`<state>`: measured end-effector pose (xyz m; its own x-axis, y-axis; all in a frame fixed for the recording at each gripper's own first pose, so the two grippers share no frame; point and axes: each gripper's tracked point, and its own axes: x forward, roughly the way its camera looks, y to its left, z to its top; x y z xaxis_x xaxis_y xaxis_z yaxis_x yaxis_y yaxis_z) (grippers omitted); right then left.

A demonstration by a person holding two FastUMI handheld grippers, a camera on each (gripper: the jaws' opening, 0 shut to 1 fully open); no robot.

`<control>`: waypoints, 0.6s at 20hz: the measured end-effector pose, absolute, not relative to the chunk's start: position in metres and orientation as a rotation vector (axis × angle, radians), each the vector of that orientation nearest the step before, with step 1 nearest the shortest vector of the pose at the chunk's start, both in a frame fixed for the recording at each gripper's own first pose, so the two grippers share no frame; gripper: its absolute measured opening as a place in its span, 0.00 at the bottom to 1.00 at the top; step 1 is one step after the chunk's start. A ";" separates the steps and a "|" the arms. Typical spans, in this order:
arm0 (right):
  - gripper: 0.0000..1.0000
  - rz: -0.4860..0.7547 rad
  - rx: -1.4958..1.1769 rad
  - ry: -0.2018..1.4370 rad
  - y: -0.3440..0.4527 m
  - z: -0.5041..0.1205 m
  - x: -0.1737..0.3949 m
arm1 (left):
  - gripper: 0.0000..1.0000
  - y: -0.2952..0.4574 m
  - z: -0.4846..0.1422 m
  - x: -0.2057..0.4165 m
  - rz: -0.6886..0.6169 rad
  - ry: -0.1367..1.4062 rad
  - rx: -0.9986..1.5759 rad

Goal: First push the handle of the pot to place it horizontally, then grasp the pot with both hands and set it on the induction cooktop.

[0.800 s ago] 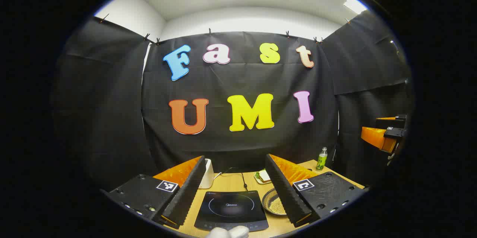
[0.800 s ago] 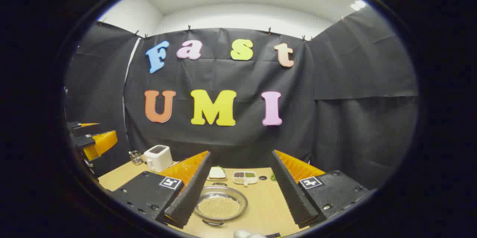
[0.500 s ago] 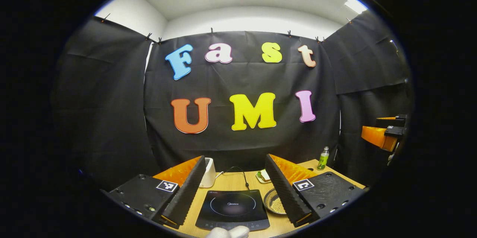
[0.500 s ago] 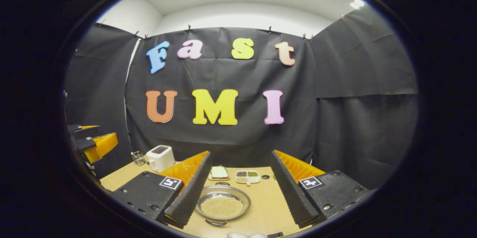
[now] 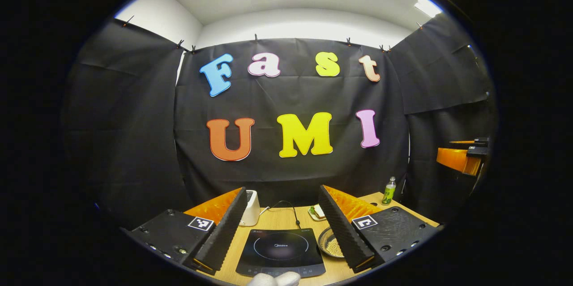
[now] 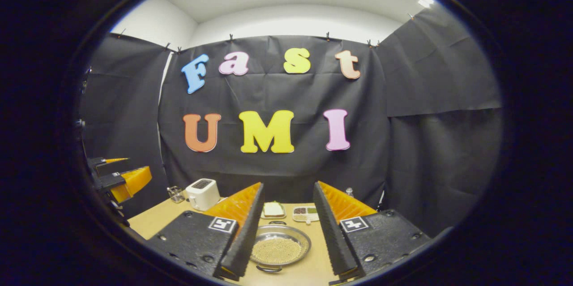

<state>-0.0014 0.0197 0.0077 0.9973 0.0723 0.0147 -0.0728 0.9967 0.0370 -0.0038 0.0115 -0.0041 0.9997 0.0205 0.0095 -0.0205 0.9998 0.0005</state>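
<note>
The pot [image 6: 280, 249] is a shallow steel pan of pale grains on the wooden table [image 6: 156, 219]. Its loop handles point near [image 6: 268, 270] and far [image 6: 277, 222] in the right gripper view. My right gripper [image 6: 288, 185] hovers above and before it, open and holding nothing. The black induction cooktop [image 5: 280, 250] lies left of the pot [image 5: 329, 245], whose right side is hidden behind a finger [image 5: 340, 228]. My left gripper [image 5: 282, 187] is open above the cooktop's near side. Each gripper shows at the other view's edge: right gripper [image 5: 461, 158], left gripper [image 6: 125, 181].
A white toaster [image 6: 202, 193] and a small glass [image 6: 177, 194] stand at the back left. A sandwich plate [image 6: 273, 210] and a divided dish [image 6: 305, 213] sit behind the pot. A green bottle [image 5: 388, 190] stands back right. A white glove [image 5: 274, 279] shows at the bottom.
The right gripper's fingers have come closer together but stay open, and its view has shifted slightly. The left gripper has barely moved.
</note>
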 end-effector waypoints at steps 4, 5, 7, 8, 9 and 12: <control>0.09 0.108 0.001 0.043 0.033 -0.011 0.005 | 0.96 0.016 -0.019 -0.002 0.043 0.021 -0.006; 0.01 0.125 0.005 0.057 0.038 -0.017 0.006 | 0.96 0.018 -0.020 -0.003 0.052 0.027 -0.010; 0.02 0.182 0.023 0.105 0.054 -0.034 0.011 | 0.96 0.022 -0.024 -0.003 0.061 0.034 -0.010; 0.03 0.202 0.027 0.137 0.061 -0.046 0.013 | 0.96 0.024 -0.025 -0.002 0.066 0.033 -0.010; 0.04 0.221 0.032 0.166 0.066 -0.057 0.017 | 0.96 0.025 -0.026 -0.002 0.066 0.035 -0.010; 0.04 0.264 0.048 0.256 0.084 -0.093 0.029 | 0.96 0.027 -0.028 -0.002 0.072 0.038 -0.007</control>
<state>0.0289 0.0845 -0.0935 0.9332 0.2644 -0.2436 -0.2523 0.9643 0.0799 -0.0017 0.0275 -0.0284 0.9967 0.0721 -0.0383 -0.0724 0.9974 -0.0058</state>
